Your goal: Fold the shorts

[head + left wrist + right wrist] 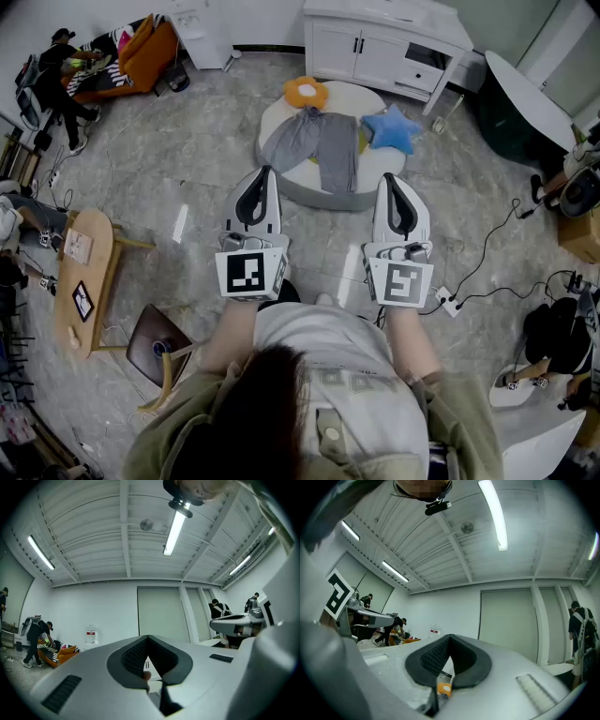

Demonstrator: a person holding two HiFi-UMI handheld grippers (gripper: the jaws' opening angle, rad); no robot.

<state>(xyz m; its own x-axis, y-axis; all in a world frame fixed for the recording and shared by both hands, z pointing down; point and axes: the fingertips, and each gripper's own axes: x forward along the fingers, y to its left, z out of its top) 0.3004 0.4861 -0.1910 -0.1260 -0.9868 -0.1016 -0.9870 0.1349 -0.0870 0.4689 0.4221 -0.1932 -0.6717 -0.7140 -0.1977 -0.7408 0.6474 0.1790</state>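
Grey shorts (pixel 319 142) lie spread out and rumpled on a round white floor cushion (pixel 286 183) ahead of me in the head view. My left gripper (pixel 264 172) is held level in front of the cushion's near edge, short of the shorts, its jaws shut with nothing between them. To its right my right gripper (pixel 390 178) is also shut and empty, just off the cushion's near right edge. Both gripper views look slightly upward at the ceiling and far wall. The left gripper (pixel 148 639) and right gripper (pixel 450 637) show their jaws closed together there.
An orange plush (pixel 307 92) and a blue star pillow (pixel 392 129) sit on the cushion beside the shorts. A white cabinet (pixel 384 47) stands behind. A wooden side table (pixel 84 281) and a stool (pixel 155 342) are at my left, a power strip with cable (pixel 450 302) at my right.
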